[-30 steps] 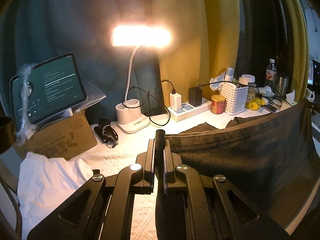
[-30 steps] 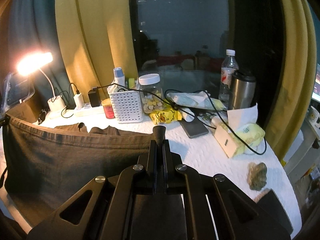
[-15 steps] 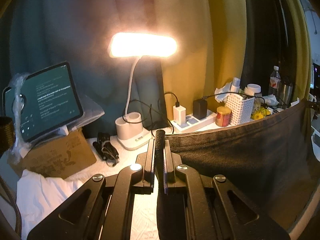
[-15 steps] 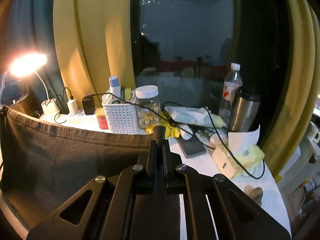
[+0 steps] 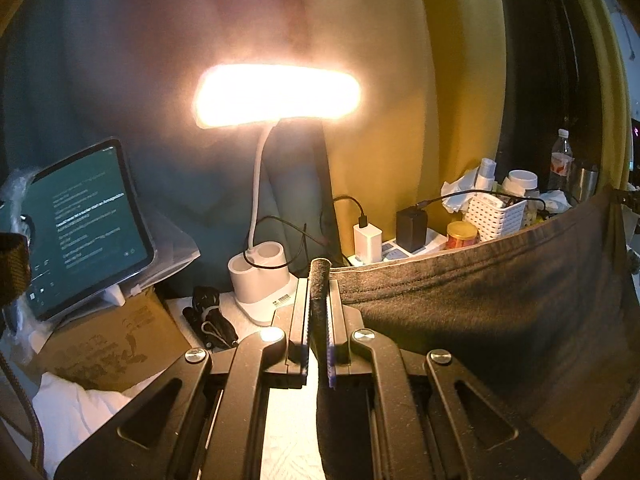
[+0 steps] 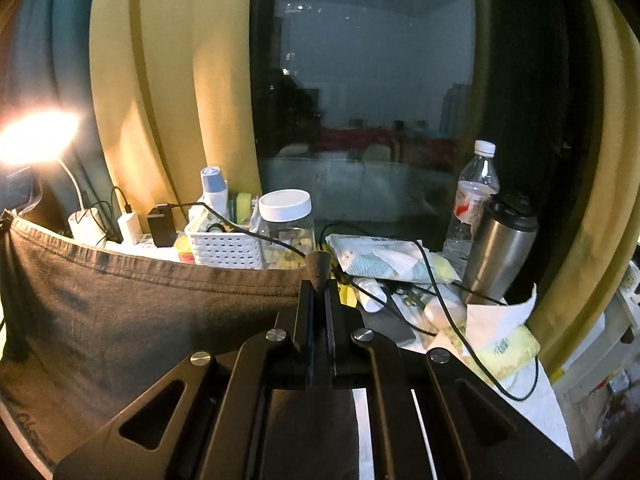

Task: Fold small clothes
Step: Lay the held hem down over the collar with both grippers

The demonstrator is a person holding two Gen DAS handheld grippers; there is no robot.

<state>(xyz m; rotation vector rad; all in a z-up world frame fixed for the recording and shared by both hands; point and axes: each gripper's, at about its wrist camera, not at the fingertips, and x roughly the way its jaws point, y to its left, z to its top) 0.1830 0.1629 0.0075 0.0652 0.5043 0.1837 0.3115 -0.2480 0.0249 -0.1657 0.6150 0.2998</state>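
A dark grey garment (image 5: 500, 320) hangs stretched between my two grippers, held by its hemmed top edge above the table. My left gripper (image 5: 319, 280) is shut on one corner of it, and the cloth runs off to the right. My right gripper (image 6: 319, 276) is shut on the other corner of the dark grey garment (image 6: 140, 320), and the cloth runs off to the left. The lower part of the garment hangs below both views. A white cloth (image 5: 80, 412) lies on the table at the lower left of the left wrist view.
A lit desk lamp (image 5: 264, 272), a tablet (image 5: 76, 224) on a cardboard box (image 5: 108, 344) and a power strip with chargers (image 5: 400, 240) stand at the back. A white basket (image 6: 224, 244), a jar (image 6: 286, 228), a water bottle (image 6: 474, 196), a steel flask (image 6: 500, 248) and a tissue pack (image 6: 496, 340) crowd the right.
Both grippers have risen with the garment. Its top edge is now higher against the background and hides more of the table; the cloth that lay on the table has lifted off it.
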